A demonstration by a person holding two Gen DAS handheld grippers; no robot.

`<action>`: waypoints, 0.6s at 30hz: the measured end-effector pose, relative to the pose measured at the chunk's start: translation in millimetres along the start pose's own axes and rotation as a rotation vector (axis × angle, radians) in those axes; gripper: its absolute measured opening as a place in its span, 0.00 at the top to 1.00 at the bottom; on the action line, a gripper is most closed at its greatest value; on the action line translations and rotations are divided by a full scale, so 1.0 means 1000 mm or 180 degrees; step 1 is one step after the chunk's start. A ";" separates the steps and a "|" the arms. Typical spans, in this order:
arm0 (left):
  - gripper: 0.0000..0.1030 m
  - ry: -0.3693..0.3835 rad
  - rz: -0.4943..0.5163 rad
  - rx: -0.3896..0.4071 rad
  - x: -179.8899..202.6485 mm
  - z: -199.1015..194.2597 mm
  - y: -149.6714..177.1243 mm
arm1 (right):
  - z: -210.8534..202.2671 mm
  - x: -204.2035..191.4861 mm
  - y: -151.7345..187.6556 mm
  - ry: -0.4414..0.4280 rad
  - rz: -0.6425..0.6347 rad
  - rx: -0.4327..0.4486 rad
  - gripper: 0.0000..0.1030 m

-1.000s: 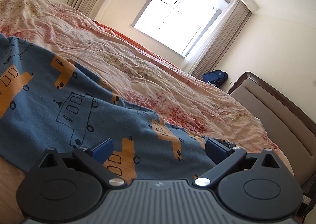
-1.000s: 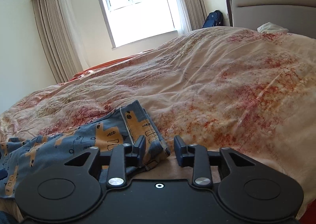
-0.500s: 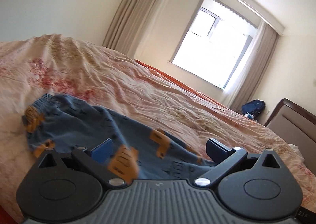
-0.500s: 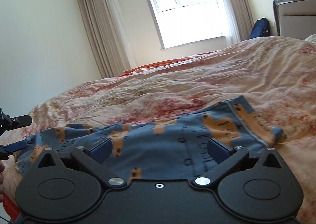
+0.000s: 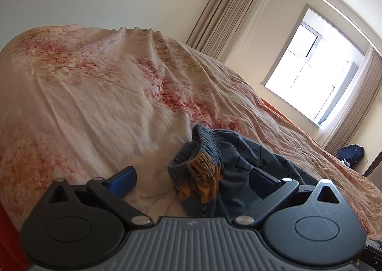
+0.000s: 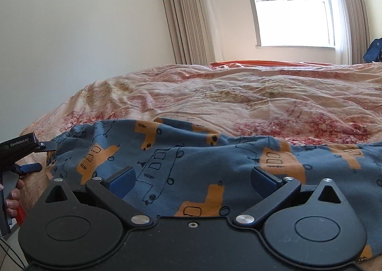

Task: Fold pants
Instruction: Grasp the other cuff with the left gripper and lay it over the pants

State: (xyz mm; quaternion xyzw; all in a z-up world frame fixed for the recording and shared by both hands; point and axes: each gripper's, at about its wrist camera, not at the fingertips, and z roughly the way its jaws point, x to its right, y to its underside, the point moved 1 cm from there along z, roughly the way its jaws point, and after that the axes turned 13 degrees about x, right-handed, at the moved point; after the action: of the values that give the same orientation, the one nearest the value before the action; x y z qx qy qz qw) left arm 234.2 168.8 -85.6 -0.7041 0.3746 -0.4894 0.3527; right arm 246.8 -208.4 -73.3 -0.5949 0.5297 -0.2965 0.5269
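Bed under a wrinkled floral quilt, cream with red blotches; pants lie spread flat across its near edge, soft blue knit with orange bus prints, ribbed waistband bunched at the left end. Right gripper has just been opening, jaws wide over the cloth, gripping nothing. Left gripper open too, waistband just ahead between the jaws, not pinched. Likely step: regrasp for the next fold. Pinch waistband and matching edge together, lift evenly, keep fabric taut so the knit doesn't sag.
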 end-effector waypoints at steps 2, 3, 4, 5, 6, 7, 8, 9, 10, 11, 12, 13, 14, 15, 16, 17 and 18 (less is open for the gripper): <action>0.03 0.0063 -0.0028 -0.0024 0.001 0.004 -0.001 | 0.003 -0.005 0.003 0.0003 -0.0048 -0.0040 0.01; 0.08 0.0059 -0.0060 -0.0046 0.000 0.008 -0.001 | 0.004 -0.007 0.004 0.0008 -0.0065 -0.0053 0.01; 0.11 0.0039 -0.0073 -0.0064 0.001 0.008 0.000 | 0.006 -0.008 0.006 0.0013 -0.0078 -0.0064 0.01; 0.20 0.0028 -0.0081 -0.0086 0.002 0.010 0.001 | 0.007 -0.009 0.007 0.0013 -0.0081 -0.0069 0.01; 0.35 0.0011 -0.0091 -0.0123 0.002 0.012 0.001 | 0.008 -0.010 0.007 0.0011 -0.0079 -0.0073 0.01; 0.44 0.0002 -0.0113 -0.0171 0.002 0.013 0.003 | 0.008 -0.010 0.008 0.0012 -0.0076 -0.0074 0.01; 0.60 -0.0009 -0.0154 -0.0211 0.002 0.014 0.004 | 0.008 -0.011 0.009 0.0016 -0.0074 -0.0075 0.01; 0.73 -0.0031 -0.0218 -0.0215 -0.001 0.016 0.004 | 0.009 -0.011 0.009 0.0022 -0.0068 -0.0079 0.01; 0.76 -0.0026 -0.0256 -0.0195 -0.002 0.014 0.004 | 0.009 -0.011 0.010 0.0024 -0.0061 -0.0082 0.01; 0.80 -0.0015 -0.0274 -0.0162 -0.002 0.012 0.003 | 0.009 -0.012 0.011 0.0021 -0.0054 -0.0086 0.01; 0.82 -0.0030 -0.0249 -0.0108 -0.001 0.007 0.001 | 0.010 -0.012 0.011 0.0018 -0.0054 -0.0092 0.01; 0.83 -0.0052 -0.0201 -0.0063 0.003 0.001 -0.002 | 0.009 -0.012 0.012 0.0018 -0.0058 -0.0092 0.01; 0.83 -0.0073 -0.0164 -0.0023 0.006 -0.005 -0.004 | 0.008 -0.013 0.012 0.0017 -0.0063 -0.0087 0.01; 0.84 -0.0077 -0.0127 0.0037 0.009 -0.014 -0.009 | 0.008 -0.013 0.012 0.0013 -0.0064 -0.0079 0.01; 0.84 -0.0066 -0.0090 0.0094 0.012 -0.022 -0.013 | 0.007 -0.013 0.012 0.0010 -0.0060 -0.0076 0.01; 0.84 -0.0066 -0.0039 0.0144 0.015 -0.031 -0.018 | 0.007 -0.012 0.012 0.0006 -0.0051 -0.0075 0.01; 0.84 -0.0059 0.0001 0.0178 0.018 -0.040 -0.023 | 0.006 -0.012 0.012 0.0003 -0.0043 -0.0070 0.01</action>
State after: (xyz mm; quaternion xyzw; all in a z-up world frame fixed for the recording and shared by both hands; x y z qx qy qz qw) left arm 204.3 158.9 -47.7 -0.6984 0.3576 -0.4931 0.3758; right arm 245.7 -194.1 -83.5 -0.6041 0.5292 -0.2945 0.5180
